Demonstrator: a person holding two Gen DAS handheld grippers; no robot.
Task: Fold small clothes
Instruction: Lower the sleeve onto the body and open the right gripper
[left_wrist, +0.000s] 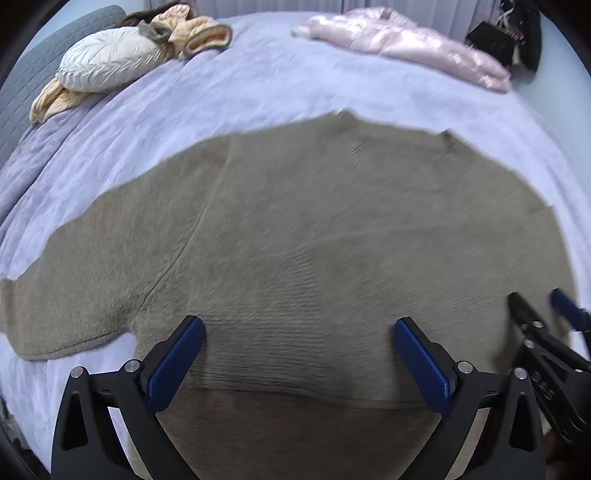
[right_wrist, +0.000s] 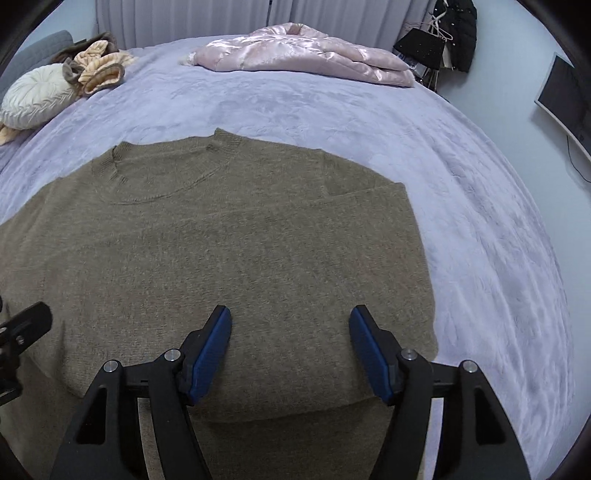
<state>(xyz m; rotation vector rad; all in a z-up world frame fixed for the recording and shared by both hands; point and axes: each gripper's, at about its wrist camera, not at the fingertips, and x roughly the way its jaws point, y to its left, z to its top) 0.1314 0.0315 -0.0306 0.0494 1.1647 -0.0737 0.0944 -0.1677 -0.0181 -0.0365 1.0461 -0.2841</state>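
Note:
A brown knitted sweater (left_wrist: 295, 229) (right_wrist: 221, 251) lies flat on the lavender bed cover (right_wrist: 480, 221), neckline (right_wrist: 162, 173) away from me. Its left sleeve (left_wrist: 55, 317) stretches out sideways. The right sleeve (right_wrist: 369, 199) is folded in over the body. My left gripper (left_wrist: 298, 325) hovers open over the lower part of the sweater, nothing between its blue pads. My right gripper (right_wrist: 291, 312) is open above the sweater's lower right part, also with nothing between its pads. It shows at the right edge of the left wrist view as well, right gripper (left_wrist: 537, 301).
A pink satin jacket (right_wrist: 306, 55) lies at the far side of the bed. A white round cushion (right_wrist: 33, 96) and peach plush fabric (right_wrist: 99, 70) sit at the far left by a grey headboard (left_wrist: 33, 62). Dark clothes (right_wrist: 454, 33) hang at the right wall beside a monitor (right_wrist: 565, 99).

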